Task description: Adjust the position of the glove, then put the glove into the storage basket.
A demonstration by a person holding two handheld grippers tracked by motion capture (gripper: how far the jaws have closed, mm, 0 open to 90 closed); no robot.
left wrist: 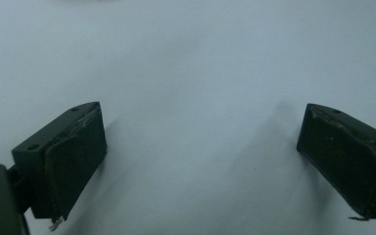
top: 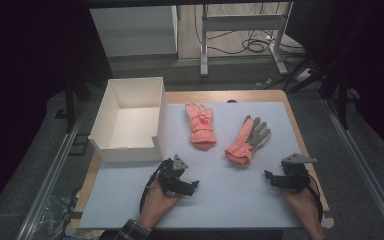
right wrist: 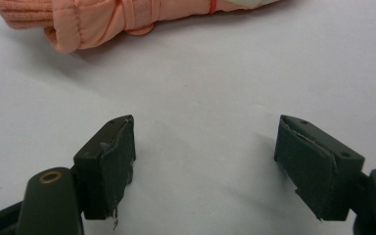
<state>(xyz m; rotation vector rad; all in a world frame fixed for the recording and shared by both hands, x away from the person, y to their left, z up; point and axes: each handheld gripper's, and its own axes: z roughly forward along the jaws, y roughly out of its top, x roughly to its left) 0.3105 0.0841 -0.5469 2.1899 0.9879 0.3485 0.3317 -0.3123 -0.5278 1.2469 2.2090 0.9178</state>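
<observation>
Clearly, two salmon-pink gloves were laid on the white sheet that covered the wooden table. The left glove was set with its long axis running almost straight away from the person, fingers pointed toward the far edge and cuff toward the near side. The right glove, palm up with a grey palm shown, was angled: its fingers were directed to the far right and its cuff to the near left. In the right gripper view the cuff end of that right glove was seen lying across the top, well apart from the jaws.

The left gripper was held low over the sheet near the front, its jaws spread with nothing between them. The right gripper was likewise held with jaws spread and empty, near the right glove's cuff.

A white open-topped box was placed at the table's left edge, beside the left glove. Beyond the table, a dim room with grey flooring, a table frame and loose cables was visible.
</observation>
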